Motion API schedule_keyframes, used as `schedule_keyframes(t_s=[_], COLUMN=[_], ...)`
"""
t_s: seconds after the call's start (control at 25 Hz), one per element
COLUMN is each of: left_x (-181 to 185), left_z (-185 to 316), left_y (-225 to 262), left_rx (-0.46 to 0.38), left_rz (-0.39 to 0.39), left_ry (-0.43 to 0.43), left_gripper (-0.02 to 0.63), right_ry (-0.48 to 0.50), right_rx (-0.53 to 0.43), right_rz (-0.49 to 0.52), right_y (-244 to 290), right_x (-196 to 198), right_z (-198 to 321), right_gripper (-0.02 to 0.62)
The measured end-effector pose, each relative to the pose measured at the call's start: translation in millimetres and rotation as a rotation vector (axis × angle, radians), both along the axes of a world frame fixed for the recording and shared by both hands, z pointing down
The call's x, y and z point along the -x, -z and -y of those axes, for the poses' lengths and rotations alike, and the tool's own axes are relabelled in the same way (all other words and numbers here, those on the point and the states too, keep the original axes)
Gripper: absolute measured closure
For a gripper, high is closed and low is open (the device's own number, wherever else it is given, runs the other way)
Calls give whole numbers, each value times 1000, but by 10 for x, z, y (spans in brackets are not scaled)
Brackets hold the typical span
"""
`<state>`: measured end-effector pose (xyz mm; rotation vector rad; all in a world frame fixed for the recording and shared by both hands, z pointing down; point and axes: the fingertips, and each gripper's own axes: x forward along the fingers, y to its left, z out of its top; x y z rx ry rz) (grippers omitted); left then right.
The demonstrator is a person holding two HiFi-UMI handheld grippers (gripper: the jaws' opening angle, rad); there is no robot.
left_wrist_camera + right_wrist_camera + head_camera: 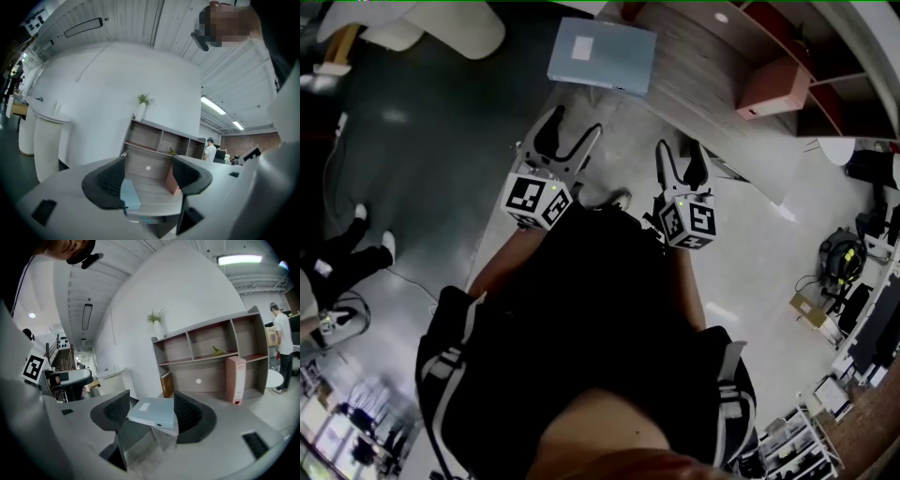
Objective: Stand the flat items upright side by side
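Both left claw, right claw agape, empty; blue folder flat on desk; pink binder upright.

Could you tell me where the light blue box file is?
The light blue box file lies flat at the left end of the desk, top centre of the head view; the pink box file stands further right.

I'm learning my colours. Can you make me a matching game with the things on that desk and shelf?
Things:
1. box file lying flat
2. box file standing upright
3. book at the left end of the shelf
4. plant on top of the shelf

Colours:
A. green
B. pink
C. light blue
D. brown

Pairs: 1-C, 2-B, 3-D, 4-A
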<state>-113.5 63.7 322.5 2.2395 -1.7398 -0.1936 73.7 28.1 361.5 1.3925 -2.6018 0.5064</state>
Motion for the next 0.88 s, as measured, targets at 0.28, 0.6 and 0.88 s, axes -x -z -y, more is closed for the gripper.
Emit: schedule_keyframes(t_s=[0.28, 0.6, 0.88], left_x=[556, 1032, 1262], left_z=[-40, -220, 51], left_y=[-187, -733, -1144], left_rx=[57, 171, 243], left_rz=[-25, -80, -79], left_ry=[53, -8, -26], left_gripper=[298, 298, 298], right_ry=[23, 7, 22], right_rx=[71, 158, 254], right_rz=[4, 17, -11], right_y=[-209, -447, -888], right_x=[363, 840, 976], right_z=[57, -15, 282], right_gripper=[298, 298, 296])
